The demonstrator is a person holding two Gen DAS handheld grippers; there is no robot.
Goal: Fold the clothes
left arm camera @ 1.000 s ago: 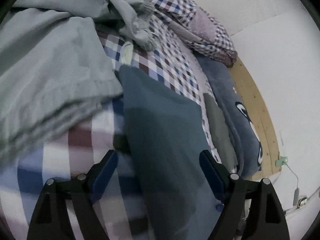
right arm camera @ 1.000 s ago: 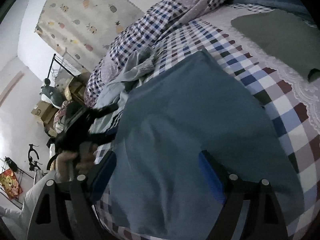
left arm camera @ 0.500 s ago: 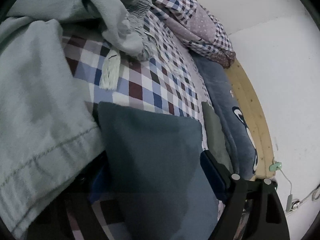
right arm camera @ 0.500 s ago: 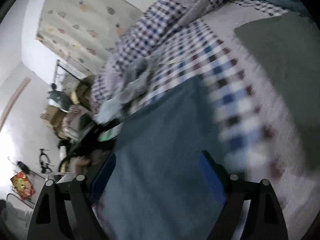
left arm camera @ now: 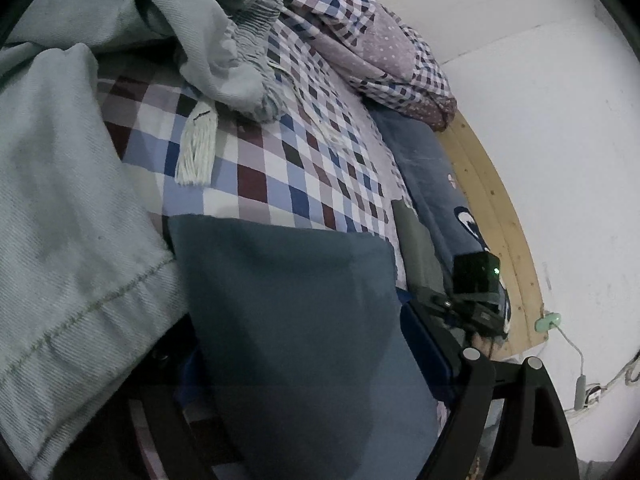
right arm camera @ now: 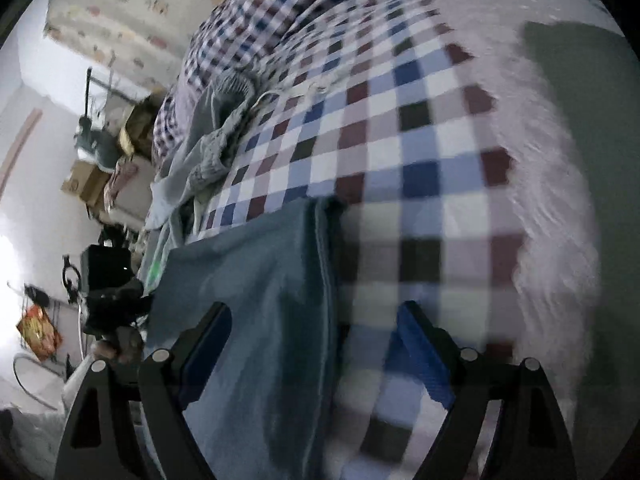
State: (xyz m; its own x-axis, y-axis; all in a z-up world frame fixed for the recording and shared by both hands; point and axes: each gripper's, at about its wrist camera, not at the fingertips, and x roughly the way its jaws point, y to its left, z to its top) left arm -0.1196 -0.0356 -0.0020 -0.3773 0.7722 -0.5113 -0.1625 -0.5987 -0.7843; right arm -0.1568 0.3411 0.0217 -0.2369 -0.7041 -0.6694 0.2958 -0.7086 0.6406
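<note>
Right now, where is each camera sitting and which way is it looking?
Left wrist: on the left claw, looking along the checked bed toward the white wall; its own fingers and the other claw's black body show.
Right wrist: on the right claw, looking across the bed toward the fruit-print curtain; its fingers and a hand holding the other claw show.
Shared: the blue-grey cloth and the pale denim garment.

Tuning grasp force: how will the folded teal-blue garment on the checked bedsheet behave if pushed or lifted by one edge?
The teal-blue garment looks floppy: it lies flat, following the checked bedsheet. Lifted by one edge, its stacked layers would probably unfold. Pushed, it likely bunches rather than slides.
</note>
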